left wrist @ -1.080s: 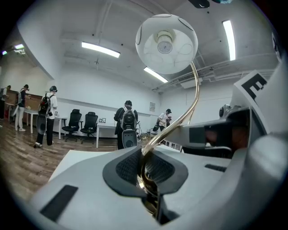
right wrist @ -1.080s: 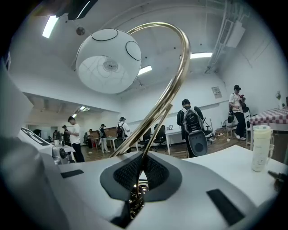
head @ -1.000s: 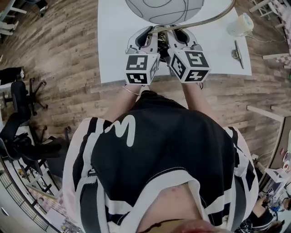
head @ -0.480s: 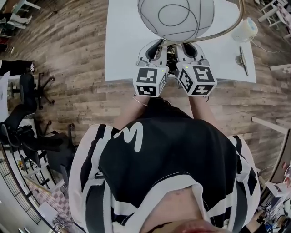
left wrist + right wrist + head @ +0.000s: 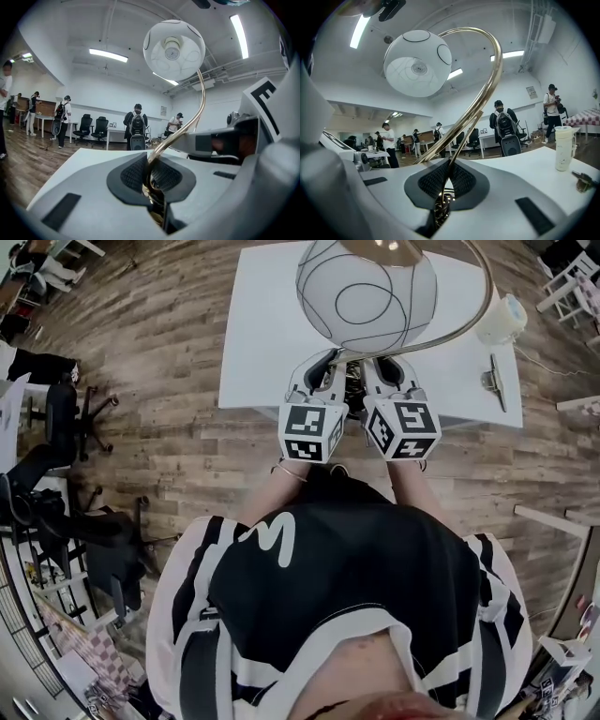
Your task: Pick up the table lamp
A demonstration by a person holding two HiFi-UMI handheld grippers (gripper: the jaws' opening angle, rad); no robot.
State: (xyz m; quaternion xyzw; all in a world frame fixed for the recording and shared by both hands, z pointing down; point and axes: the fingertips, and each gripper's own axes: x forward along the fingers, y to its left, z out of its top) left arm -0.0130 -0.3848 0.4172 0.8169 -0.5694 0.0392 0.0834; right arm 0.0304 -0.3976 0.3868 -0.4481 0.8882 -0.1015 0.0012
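Observation:
The table lamp has a white globe shade (image 5: 367,292) with thin dark rings and a curved brass stem (image 5: 483,306). Both grippers hold the stem's lower end side by side at the table's near edge. In the left gripper view the shade (image 5: 174,49) hangs overhead, and my left gripper (image 5: 151,176) is shut on the brass stem (image 5: 199,105). In the right gripper view my right gripper (image 5: 446,180) is shut on the stem (image 5: 490,89) under the shade (image 5: 417,63). From the head, the left gripper (image 5: 326,362) and right gripper (image 5: 377,362) hide the lamp's foot.
The white table (image 5: 258,334) carries a white cup (image 5: 506,315) and a small metal object (image 5: 494,379) at its right end; both also show as the cup (image 5: 563,147) and metal piece (image 5: 582,180). Office chairs (image 5: 56,512) stand on the wooden floor at left. People stand far off.
Both grippers, still shut on the stem, have shifted with the lamp towards the table's near edge. The shade, cut off by the top edge before, now shows almost whole.

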